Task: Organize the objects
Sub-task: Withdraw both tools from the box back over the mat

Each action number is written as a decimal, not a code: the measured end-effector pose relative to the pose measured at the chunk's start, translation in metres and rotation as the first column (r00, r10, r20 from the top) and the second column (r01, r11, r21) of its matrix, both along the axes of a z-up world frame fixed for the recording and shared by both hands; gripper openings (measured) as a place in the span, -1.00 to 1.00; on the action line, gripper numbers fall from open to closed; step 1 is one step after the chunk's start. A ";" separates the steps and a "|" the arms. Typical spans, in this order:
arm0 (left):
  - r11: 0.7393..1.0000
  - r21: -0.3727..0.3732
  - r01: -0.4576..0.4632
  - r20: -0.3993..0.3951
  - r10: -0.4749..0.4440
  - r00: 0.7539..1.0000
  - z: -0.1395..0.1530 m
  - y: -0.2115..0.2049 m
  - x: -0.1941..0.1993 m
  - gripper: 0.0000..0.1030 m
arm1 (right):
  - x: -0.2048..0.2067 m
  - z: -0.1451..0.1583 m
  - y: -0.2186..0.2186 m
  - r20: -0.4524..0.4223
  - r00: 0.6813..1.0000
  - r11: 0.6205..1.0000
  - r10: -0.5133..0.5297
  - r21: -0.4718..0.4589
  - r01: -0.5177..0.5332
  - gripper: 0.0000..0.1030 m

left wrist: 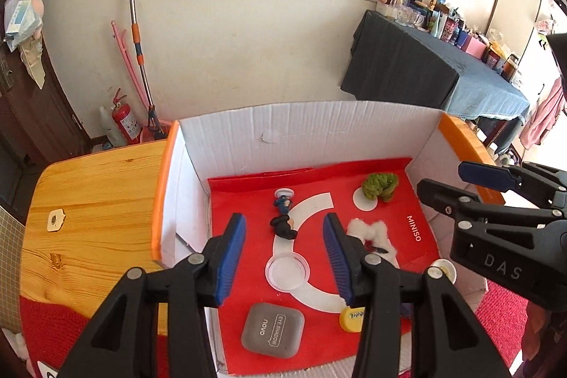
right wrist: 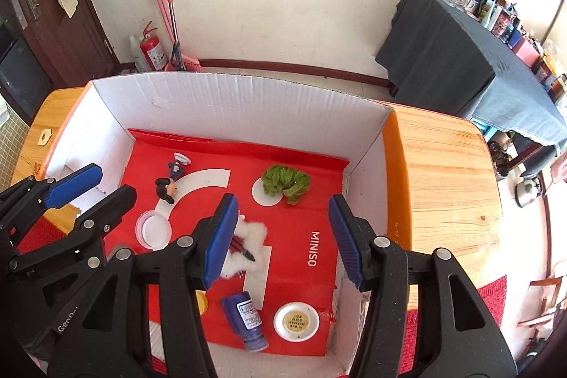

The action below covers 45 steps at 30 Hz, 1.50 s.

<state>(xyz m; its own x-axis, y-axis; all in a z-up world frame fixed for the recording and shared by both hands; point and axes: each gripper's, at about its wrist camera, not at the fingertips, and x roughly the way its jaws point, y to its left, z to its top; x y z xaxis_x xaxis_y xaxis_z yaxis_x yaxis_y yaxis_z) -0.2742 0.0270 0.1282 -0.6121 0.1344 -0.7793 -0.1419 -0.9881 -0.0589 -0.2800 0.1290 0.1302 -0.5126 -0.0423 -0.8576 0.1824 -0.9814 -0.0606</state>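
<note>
A white cardboard box [left wrist: 301, 130] with orange outer sides stands on a wooden table, and a red MINISO bag [right wrist: 301, 218] lines its floor. On the bag lie a small doll figure [left wrist: 283, 225], a green frog toy [right wrist: 285, 183], a white fluffy piece [right wrist: 248, 247], a clear round lid [left wrist: 287, 271], a grey eye-shadow case [left wrist: 273, 330], a yellow cap [left wrist: 351, 319], a blue bottle [right wrist: 246, 317] and a white round jar [right wrist: 296, 321]. My left gripper [left wrist: 283, 218] hovers open above the doll and lid. My right gripper [right wrist: 283, 201] hovers open over the fluffy piece and bag. Neither holds anything.
The wooden table [right wrist: 443, 183] extends on both sides of the box, with a red knit cloth [left wrist: 503, 317] at its near edge. Against the far wall stand a fire extinguisher [left wrist: 124, 121] and a mop. A cluttered table under a dark cloth [left wrist: 425, 66] stands at the back right.
</note>
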 end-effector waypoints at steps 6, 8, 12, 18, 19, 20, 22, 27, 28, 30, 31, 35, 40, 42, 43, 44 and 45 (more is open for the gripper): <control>1.000 0.026 0.000 -0.089 0.003 0.996 0.026 -0.004 0.034 0.06 | 0.036 0.024 0.007 -0.084 0.996 1.000 0.019 -0.007 -0.020 0.04; 0.999 0.037 -0.002 -0.116 0.007 0.993 0.032 -0.005 0.046 0.08 | 0.051 0.030 0.008 -0.114 0.993 0.999 0.029 -0.016 -0.031 0.07; 0.998 0.061 0.005 -0.157 0.005 0.988 0.039 -0.007 0.071 0.10 | 0.078 0.044 0.015 -0.174 0.984 0.998 0.044 -0.044 -0.053 0.14; 0.996 0.087 0.001 -0.220 0.018 0.975 0.036 -0.011 0.110 0.23 | 0.120 0.048 0.025 -0.262 0.964 0.996 0.052 -0.060 -0.070 0.26; 0.996 0.092 -0.003 -0.224 0.024 0.974 0.034 -0.011 0.115 0.24 | 0.127 0.046 0.027 -0.269 0.962 0.995 0.052 -0.071 -0.074 0.26; 0.996 0.095 -0.005 -0.227 0.026 0.974 0.031 -0.012 0.120 0.26 | 0.133 0.044 0.029 -0.275 0.960 0.993 0.053 -0.083 -0.079 0.26; 0.994 0.113 0.002 -0.233 0.024 0.972 0.026 -0.012 0.133 0.29 | 0.147 0.040 0.032 -0.294 0.954 0.991 0.052 -0.100 -0.085 0.26; 0.993 0.119 0.002 -0.263 0.030 0.964 0.015 -0.008 0.161 0.38 | 0.180 0.022 0.034 -0.343 0.937 0.987 0.066 -0.113 -0.111 0.29; 0.994 0.112 0.002 -0.270 0.029 0.962 0.013 -0.006 0.166 0.39 | 0.186 0.017 0.034 -0.352 0.934 0.988 0.065 -0.111 -0.111 0.29; 0.994 0.112 0.002 -0.282 0.030 0.959 0.010 -0.005 0.175 0.43 | 0.198 0.011 0.035 -0.375 0.925 0.987 0.060 -0.116 -0.111 0.30; 0.993 0.120 0.002 -0.288 0.033 0.957 0.008 -0.006 0.179 0.46 | 0.203 0.007 0.036 -0.383 0.922 0.986 0.059 -0.122 -0.114 0.31; 0.993 0.120 -0.010 -0.309 0.047 0.950 -0.002 -0.003 0.198 0.61 | 0.220 -0.006 0.045 -0.407 0.913 0.979 0.030 -0.173 -0.109 0.35; 0.992 0.126 -0.033 -0.292 0.069 0.954 -0.024 -0.003 0.212 0.72 | 0.232 -0.022 0.060 -0.406 0.914 0.973 -0.013 -0.214 -0.082 0.42; 0.989 0.136 -0.053 -0.282 0.090 0.955 -0.032 -0.005 0.216 0.75 | 0.235 -0.029 0.065 -0.398 0.917 0.972 -0.028 -0.224 -0.068 0.43; 0.988 0.138 -0.064 -0.278 0.101 0.955 -0.036 -0.006 0.217 0.75 | 0.236 -0.034 0.067 -0.395 0.918 0.972 -0.033 -0.226 -0.062 0.45; 0.987 0.141 -0.071 -0.272 0.108 0.956 -0.041 -0.007 0.219 0.77 | 0.237 -0.038 0.069 -0.391 0.919 0.972 -0.038 -0.227 -0.056 0.53; 0.987 0.144 -0.075 -0.265 0.112 0.958 -0.046 -0.008 0.220 0.81 | 0.239 -0.042 0.071 -0.387 0.921 0.973 -0.040 -0.225 -0.053 0.57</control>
